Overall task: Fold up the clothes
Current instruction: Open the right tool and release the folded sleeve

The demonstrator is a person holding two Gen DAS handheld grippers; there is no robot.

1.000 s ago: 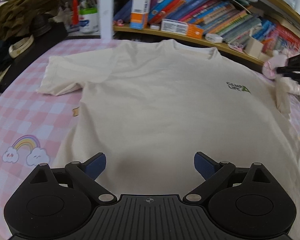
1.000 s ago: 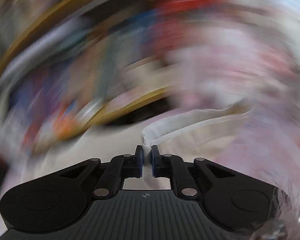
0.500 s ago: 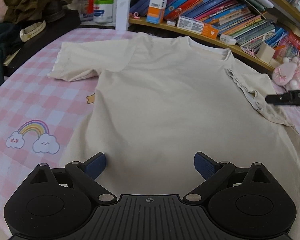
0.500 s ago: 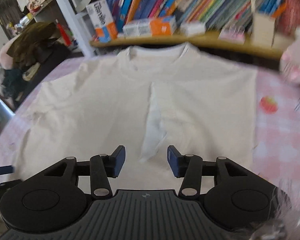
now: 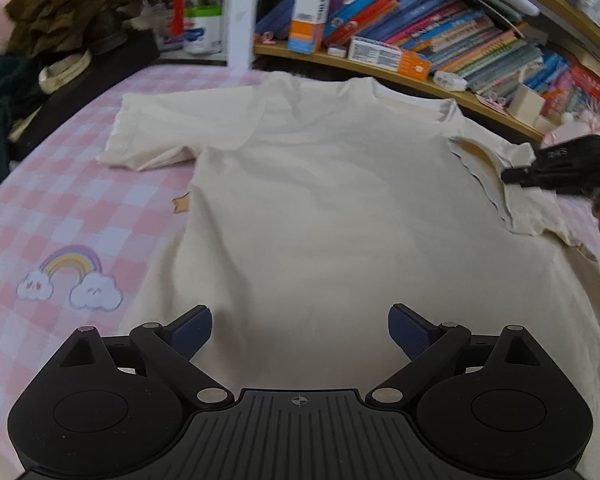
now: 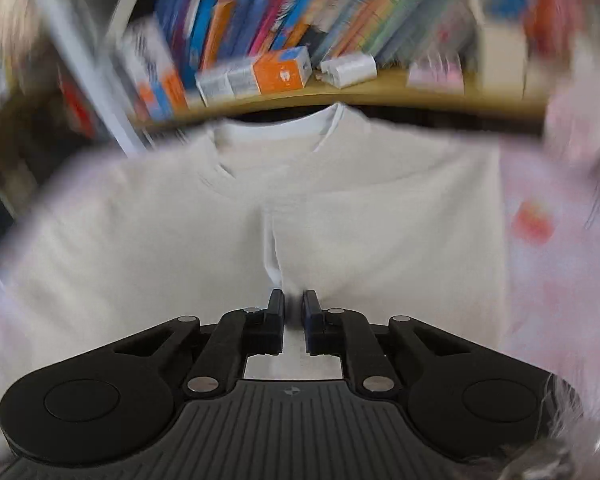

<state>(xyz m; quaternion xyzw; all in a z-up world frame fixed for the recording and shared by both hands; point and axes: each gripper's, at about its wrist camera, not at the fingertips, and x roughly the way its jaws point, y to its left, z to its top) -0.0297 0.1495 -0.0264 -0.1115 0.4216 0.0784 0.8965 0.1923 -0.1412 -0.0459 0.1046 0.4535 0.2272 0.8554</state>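
A cream T-shirt (image 5: 320,200) lies flat on the pink checked cover, collar toward the bookshelf. Its left sleeve (image 5: 152,132) is spread out; the right sleeve (image 5: 496,176) is folded inward over the body. My left gripper (image 5: 300,330) is open and empty above the shirt's lower part. My right gripper (image 6: 293,306) is nearly shut, its jaws at the tip of the folded sleeve's edge (image 6: 274,256); the blurred view does not show whether cloth is pinched. It also shows in the left wrist view (image 5: 556,166), at the shirt's right side.
A low wooden bookshelf (image 5: 400,76) with books and boxes runs just behind the collar. Dark clothes (image 5: 60,12) are piled at the far left. The cover's rainbow print (image 5: 70,276) lies left of the shirt. A pink plush toy (image 5: 580,128) sits at the right.
The right gripper carried the right sleeve inward over the shirt, opened half a second ago, and its jaws have now closed almost together at the sleeve's edge. The left gripper stayed open, shifting slightly.
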